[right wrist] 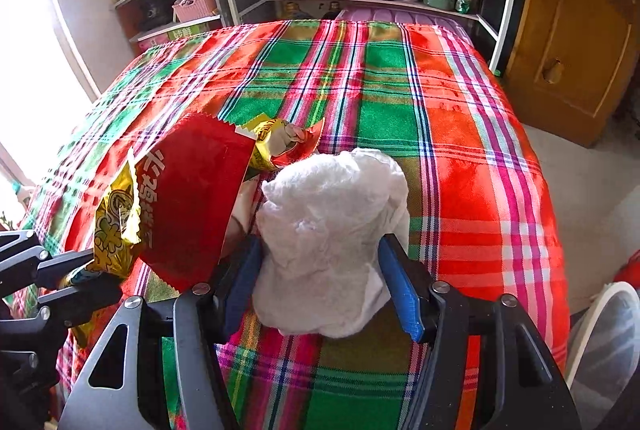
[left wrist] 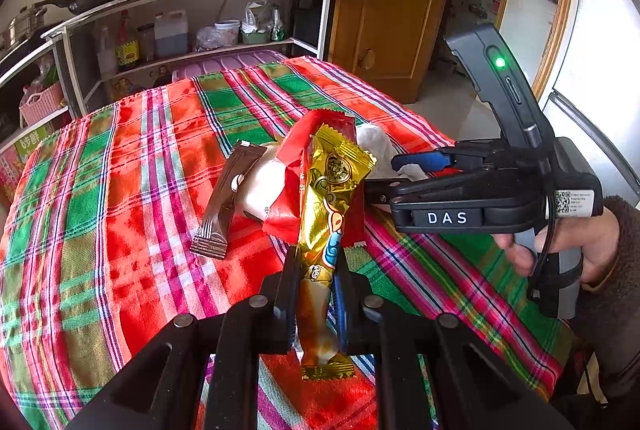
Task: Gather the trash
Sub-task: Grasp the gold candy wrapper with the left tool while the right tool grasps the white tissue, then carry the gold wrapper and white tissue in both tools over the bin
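Left gripper (left wrist: 316,270) pinches the gold wrapper (left wrist: 332,197) tight, its top poking past the fingertips. Right gripper (right wrist: 320,270), marked "DAS", has its blue pads against the white tissue (right wrist: 332,230) between them. Red wrapper (right wrist: 192,205) with white lettering sits just left.

left gripper (left wrist: 318,270) sits bottom centre of its own view, jaws squeezed fully together. right gripper (right wrist: 320,262) is low in its frame, jaws spread wide. bare hand (left wrist: 560,250) wraps its handle, right edge.
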A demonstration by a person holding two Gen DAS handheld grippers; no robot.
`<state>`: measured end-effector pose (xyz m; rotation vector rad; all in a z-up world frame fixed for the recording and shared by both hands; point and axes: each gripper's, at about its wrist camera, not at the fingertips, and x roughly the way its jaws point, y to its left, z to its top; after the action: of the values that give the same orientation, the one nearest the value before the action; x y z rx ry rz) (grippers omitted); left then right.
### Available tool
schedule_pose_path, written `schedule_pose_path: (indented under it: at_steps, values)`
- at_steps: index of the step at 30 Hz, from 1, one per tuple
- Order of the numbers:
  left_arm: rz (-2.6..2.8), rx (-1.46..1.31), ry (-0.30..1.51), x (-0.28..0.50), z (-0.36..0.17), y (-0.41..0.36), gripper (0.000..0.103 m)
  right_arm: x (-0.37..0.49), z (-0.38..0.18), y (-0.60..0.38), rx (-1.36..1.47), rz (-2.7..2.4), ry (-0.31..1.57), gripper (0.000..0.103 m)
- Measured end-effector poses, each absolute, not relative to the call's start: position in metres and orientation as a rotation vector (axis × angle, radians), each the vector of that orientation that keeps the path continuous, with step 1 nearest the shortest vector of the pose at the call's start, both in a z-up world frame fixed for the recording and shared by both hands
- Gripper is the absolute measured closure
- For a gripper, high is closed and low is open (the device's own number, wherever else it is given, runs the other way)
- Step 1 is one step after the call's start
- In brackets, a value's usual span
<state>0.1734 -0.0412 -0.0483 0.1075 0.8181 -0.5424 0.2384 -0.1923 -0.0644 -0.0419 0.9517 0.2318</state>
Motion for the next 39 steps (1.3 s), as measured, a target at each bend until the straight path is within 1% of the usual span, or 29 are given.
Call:
schedule_pose_path:
  at_steps: [1,2,3,4,5,7,11,14,32,39]
  values:
    - [-0.541,0.107,0.818,0.173,-0.048,-0.041,0.088,0.238,-0.064,-0.195,-0.039,0.213,0.948,0.064]
    - [-0.541,0.107,0.818,0.173,-0.048,-0.042,0.088,0.238,-0.064,-0.199,-0.025,0.202,0.947,0.073]
    - [-0.539,0.109,0.817,0.173,-0.048,-0.042,0.088,0.236,-0.064,-0.201,-0.014,0.198,0.947,0.077]
    - [-0.537,0.110,0.816,0.173,-0.047,-0.042,0.088,0.236,-0.064,-0.205,0.003,0.196,0.947,0.083]
    - [-0.537,0.111,0.815,0.173,-0.047,-0.042,0.088,0.235,-0.064,-0.209,0.016,0.199,0.947,0.087]
    - [-0.534,0.108,0.814,0.173,-0.046,-0.043,0.088,0.234,-0.063,-0.210,0.018,0.201,0.947,0.090]
    - [-0.536,0.106,0.808,0.172,-0.043,-0.046,0.088,0.227,-0.062,-0.209,0.006,0.197,0.940,0.094]
    - [-0.537,0.110,0.810,0.171,-0.043,-0.048,0.088,0.222,-0.061,-0.210,0.006,0.196,0.932,0.095]
    - [-0.552,0.117,0.811,0.167,-0.039,-0.065,0.088,0.180,-0.038,-0.233,0.064,0.190,0.835,0.097]
    - [-0.560,0.117,0.809,0.165,-0.036,-0.073,0.088,0.167,-0.037,-0.238,0.089,0.196,0.825,0.097]
